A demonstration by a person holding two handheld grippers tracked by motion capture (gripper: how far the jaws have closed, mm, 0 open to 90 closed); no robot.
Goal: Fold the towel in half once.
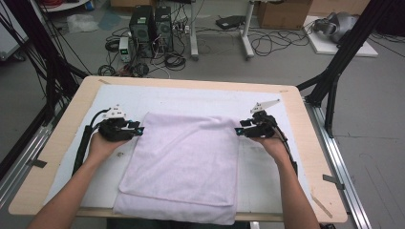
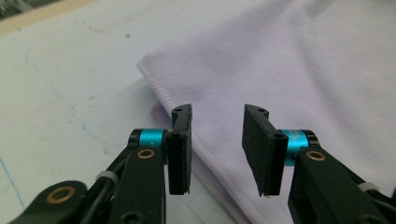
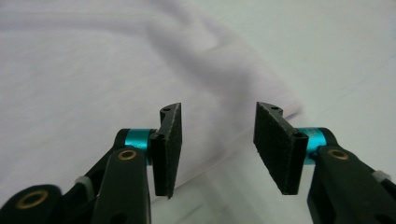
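Towel [image 1: 184, 157] lay folded at the surface [image 1: 67, 143] centre. My left gripper [image 1: 139, 130] and right gripper [image 1: 237, 131] flanked its far corners, jaws parted, gripping nothing.

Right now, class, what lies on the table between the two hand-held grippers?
In the high view, the folded pale lilac towel spans the stretch between the left hand-held gripper and the right hand-held gripper, each at a far corner.
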